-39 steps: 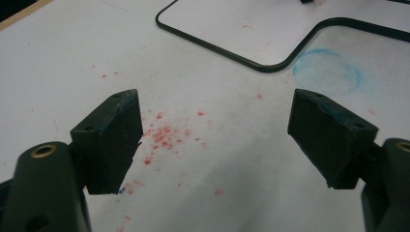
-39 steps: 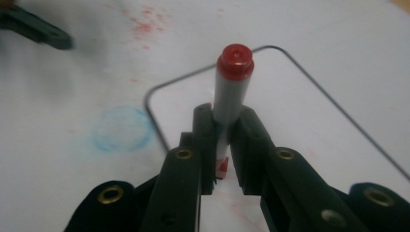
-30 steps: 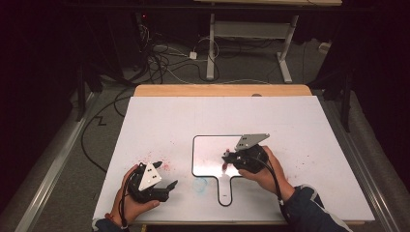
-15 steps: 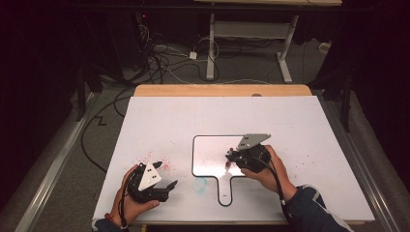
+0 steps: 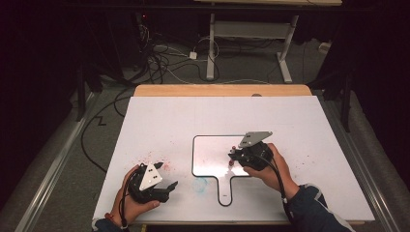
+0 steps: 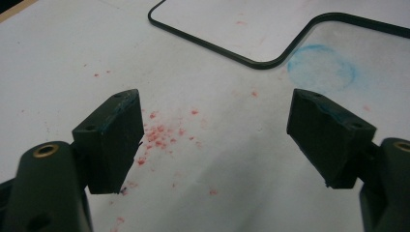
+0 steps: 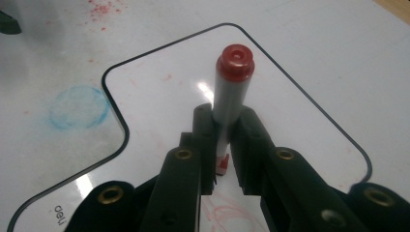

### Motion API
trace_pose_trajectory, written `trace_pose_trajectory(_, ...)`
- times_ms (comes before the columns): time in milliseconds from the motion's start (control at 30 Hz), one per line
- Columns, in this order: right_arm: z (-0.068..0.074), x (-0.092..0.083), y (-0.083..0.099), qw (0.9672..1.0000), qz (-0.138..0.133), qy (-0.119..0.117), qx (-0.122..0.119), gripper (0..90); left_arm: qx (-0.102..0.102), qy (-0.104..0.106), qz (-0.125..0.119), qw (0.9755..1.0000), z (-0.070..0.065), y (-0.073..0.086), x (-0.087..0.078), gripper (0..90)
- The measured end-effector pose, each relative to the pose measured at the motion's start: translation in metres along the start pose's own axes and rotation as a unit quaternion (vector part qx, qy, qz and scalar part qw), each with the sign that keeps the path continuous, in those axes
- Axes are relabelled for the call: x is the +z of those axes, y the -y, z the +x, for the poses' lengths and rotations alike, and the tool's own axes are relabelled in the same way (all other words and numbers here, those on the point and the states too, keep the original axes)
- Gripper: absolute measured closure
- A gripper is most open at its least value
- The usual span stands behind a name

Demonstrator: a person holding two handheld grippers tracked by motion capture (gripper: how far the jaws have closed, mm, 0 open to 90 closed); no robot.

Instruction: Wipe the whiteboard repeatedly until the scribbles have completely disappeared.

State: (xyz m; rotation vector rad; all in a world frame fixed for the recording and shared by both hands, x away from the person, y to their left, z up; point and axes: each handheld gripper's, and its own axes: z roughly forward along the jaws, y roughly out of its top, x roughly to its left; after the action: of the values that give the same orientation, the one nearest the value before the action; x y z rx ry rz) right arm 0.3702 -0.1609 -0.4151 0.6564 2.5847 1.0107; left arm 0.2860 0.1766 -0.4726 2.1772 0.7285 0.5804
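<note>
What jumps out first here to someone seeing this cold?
The right gripper, over the small black-rimmed whiteboard at the table's middle, is clamped on a red-capped marker, with faint red scribbles on the board beneath it. The left gripper sits at the near left with its jaws wide apart and nothing between them, above a scatter of red specks. A smudged blue ring marks the sheet beside the whiteboard's handle.

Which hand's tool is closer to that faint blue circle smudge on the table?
Left. The left tool sits just left of the blue circle, open. The right tool, gripping a red marker, is above the whiteboard, farther away.
</note>
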Motion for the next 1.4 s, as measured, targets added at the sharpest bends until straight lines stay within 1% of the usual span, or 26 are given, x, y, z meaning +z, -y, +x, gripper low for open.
trace_pose_trajectory(33, 0.002, 0.001, -0.001, 0.9998, -0.003, -0.020, 0.001, 81.6, 0.000, 0.000, 0.001, 1.0000, 0.000, 0.000, 0.000, 20.1)
trace_pose_trajectory(67, 0.006, 0.001, -0.002, 0.9996, -0.001, -0.030, -0.003, 81.6, 0.000, 0.001, 0.001, 1.0000, -0.001, 0.000, 0.000, 20.0)
trace_pose_trajectory(100, 0.009, 0.001, -0.003, 0.9994, 0.003, -0.030, -0.015, 81.6, 0.000, 0.002, 0.002, 1.0000, -0.001, 0.000, 0.000, 20.1)
trace_pose_trajectory(200, 0.013, -0.002, -0.002, 0.9991, 0.010, -0.039, -0.016, 81.6, -0.001, 0.003, 0.003, 1.0000, -0.001, 0.001, 0.000, 20.0)
trace_pose_trajectory(233, 0.011, -0.003, -0.001, 0.9992, 0.012, -0.037, -0.013, 81.6, -0.001, 0.003, 0.003, 1.0000, -0.001, 0.001, 0.001, 20.0)
trace_pose_trajectory(267, 0.009, -0.005, -0.001, 0.9995, 0.019, -0.022, -0.015, 81.6, -0.001, 0.004, 0.003, 1.0000, -0.001, 0.001, 0.000, 20.0)
trace_pose_trajectory(333, 0.005, -0.009, 0.001, 0.9991, 0.031, 0.022, -0.021, 81.6, -0.002, 0.004, 0.003, 1.0000, 0.000, 0.001, 0.001, 20.1)
trace_pose_trajectory(367, 0.003, -0.010, 0.002, 0.9988, 0.033, 0.029, -0.020, 81.6, -0.002, 0.004, 0.003, 1.0000, 0.000, 0.001, 0.001, 20.0)
trace_pose_trajectory(433, 0.002, -0.011, 0.003, 0.9989, 0.033, 0.028, -0.016, 81.6, -0.001, 0.004, 0.004, 1.0000, 0.000, 0.000, 0.001, 20.0)
trace_pose_trajectory(467, 0.004, -0.010, 0.002, 0.9991, 0.029, 0.025, -0.019, 81.6, -0.001, 0.005, 0.004, 1.0000, -0.001, 0.000, 0.002, 20.1)
trace_pose_trajectory(533, 0.009, -0.006, 0.002, 0.9997, 0.013, -0.021, -0.004, 81.6, 0.001, 0.005, 0.006, 1.0000, -0.001, 0.000, 0.003, 20.1)
trace_pose_trajectory(567, 0.013, -0.005, 0.001, 0.9996, 0.013, -0.021, -0.016, 81.6, 0.001, 0.005, 0.006, 1.0000, -0.001, 0.000, 0.003, 20.1)
trace_pose_trajectory(633, 0.018, -0.007, -0.001, 0.9992, 0.024, -0.011, -0.031, 81.6, 0.001, 0.005, 0.006, 1.0000, -0.002, 0.000, 0.003, 20.1)
trace_pose_trajectory(700, 0.013, -0.010, 0.002, 0.9994, 0.024, -0.009, -0.023, 81.6, -0.001, 0.004, 0.007, 1.0000, -0.001, 0.001, 0.002, 20.1)
trace_pose_trajectory(800, -0.002, -0.019, 0.010, 0.9985, 0.038, 0.038, -0.010, 81.6, -0.003, 0.004, 0.005, 1.0000, 0.000, 0.001, 0.001, 20.0)
trace_pose_trajectory(833, -0.007, -0.022, 0.014, 0.9982, 0.039, 0.044, -0.002, 81.6, -0.002, 0.004, 0.005, 1.0000, 0.000, 0.001, 0.001, 20.1)
trace_pose_trajectory(933, -0.017, -0.029, 0.020, 0.9972, 0.043, 0.060, 0.013, 81.6, 0.000, 0.004, 0.006, 1.0000, -0.001, 0.000, 0.001, 20.0)
trace_pose_trajectory(1000, -0.017, -0.029, 0.021, 0.9971, 0.043, 0.060, 0.016, 81.6, 0.001, 0.005, 0.005, 1.0000, -0.001, 0.000, 0.002, 20.0)
trace_pose_trajectory(1033, -0.015, -0.028, 0.020, 0.9974, 0.040, 0.058, 0.014, 81.6, 0.001, 0.005, 0.005, 1.0000, -0.001, -0.001, 0.002, 20.0)
trace_pose_trajectory(1067, -0.013, -0.027, 0.019, 0.9987, 0.032, 0.037, 0.013, 81.6, 0.002, 0.005, 0.005, 1.0000, -0.001, -0.001, 0.002, 20.0)
trace_pose_trajectory(1100, -0.010, -0.024, 0.019, 0.9995, 0.023, 0.008, 0.020, 81.6, 0.002, 0.005, 0.006, 1.0000, -0.001, -0.001, 0.002, 20.0)
trace_pose_trajectory(1133, -0.005, -0.023, 0.018, 0.9996, 0.020, -0.001, 0.018, 81.6, 0.002, 0.005, 0.006, 1.0000, -0.001, -0.001, 0.002, 20.0)
trace_pose_trajectory(1200, 0.002, -0.022, 0.015, 0.9996, 0.027, -0.002, 0.001, 81.5, 0.001, 0.005, 0.005, 1.0000, -0.001, -0.001, 0.002, 20.0)
trace_pose_trajectory(1267, 0.000, -0.023, 0.016, 0.9996, 0.026, -0.006, 0.004, 81.6, 0.001, 0.004, 0.005, 1.0000, -0.001, 0.000, 0.001, 20.0)
trace_pose_trajectory(1300, -0.003, -0.025, 0.018, 0.9996, 0.028, 0.003, 0.008, 81.6, 0.001, 0.004, 0.004, 1.0000, -0.001, 0.000, 0.001, 20.1)
trace_pose_trajectory(1400, -0.012, -0.032, 0.024, 0.9976, 0.042, 0.054, 0.007, 81.5, 0.000, 0.004, 0.005, 1.0000, -0.001, 0.000, 0.001, 20.0)
